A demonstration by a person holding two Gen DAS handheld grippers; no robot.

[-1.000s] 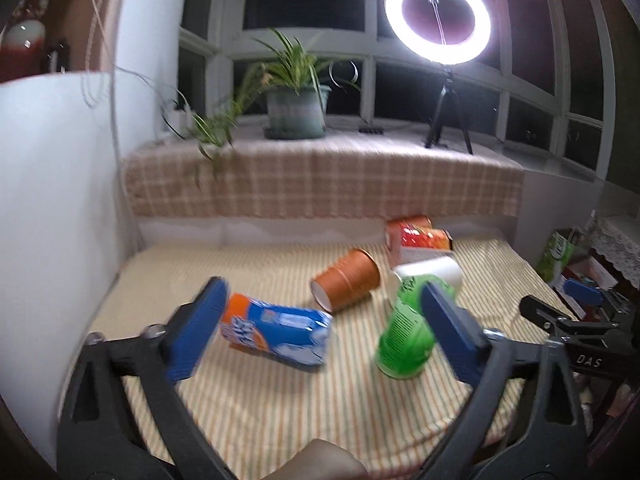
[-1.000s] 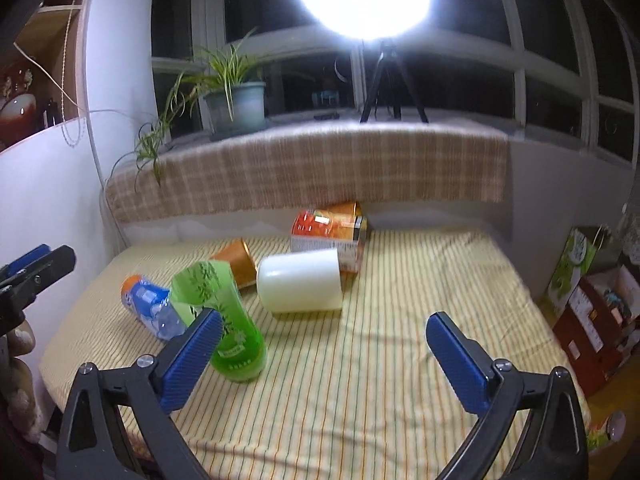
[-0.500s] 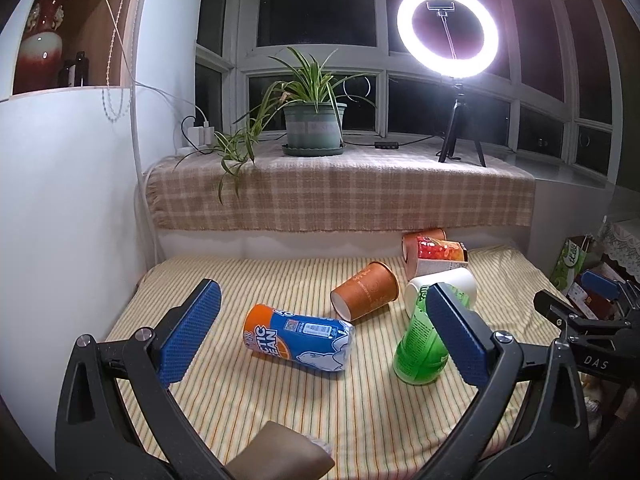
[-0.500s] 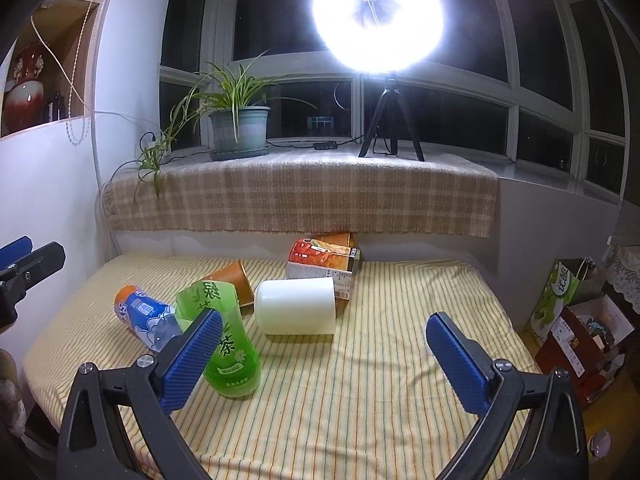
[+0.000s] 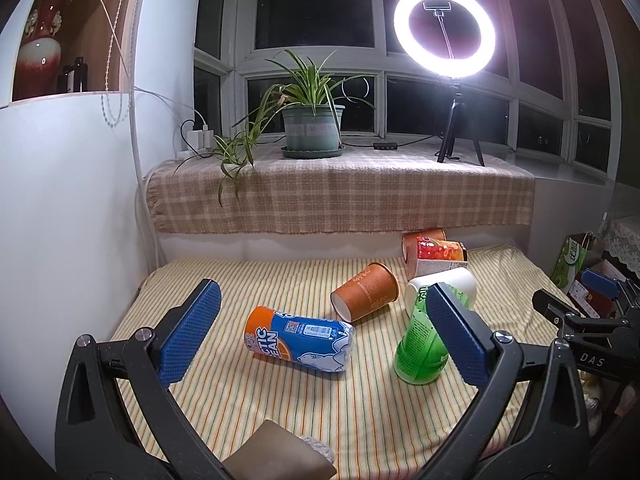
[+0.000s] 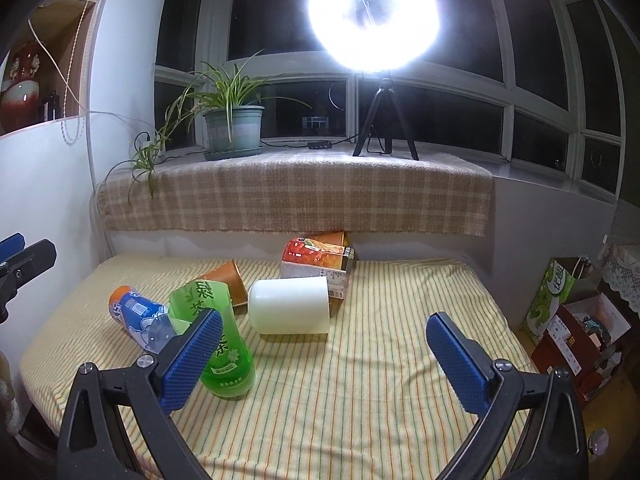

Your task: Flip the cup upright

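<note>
An orange paper cup (image 5: 366, 292) (image 6: 230, 282) lies on its side on the striped cloth, mouth facing the near left in the left wrist view. A white cup (image 6: 289, 311) (image 5: 460, 280) lies on its side to its right. My left gripper (image 5: 320, 336) is open, held back from the cups, with nothing between its blue pads. My right gripper (image 6: 320, 354) is also open and empty, hanging in front of the white cup. The right gripper's body shows at the right edge of the left wrist view.
A blue-orange can (image 5: 300, 338) lies on its side and a green bottle (image 5: 420, 350) lies near the front. A red-orange carton (image 6: 318, 266) lies behind the white cup. The striped table (image 6: 380, 380) meets a wall at the left; bags and boxes (image 6: 568, 320) stand at the right.
Both views have steadied and pulled back slightly from the table, with the left view tilting up. The cups, can and bottle lie where they were. Both grippers stay open.
</note>
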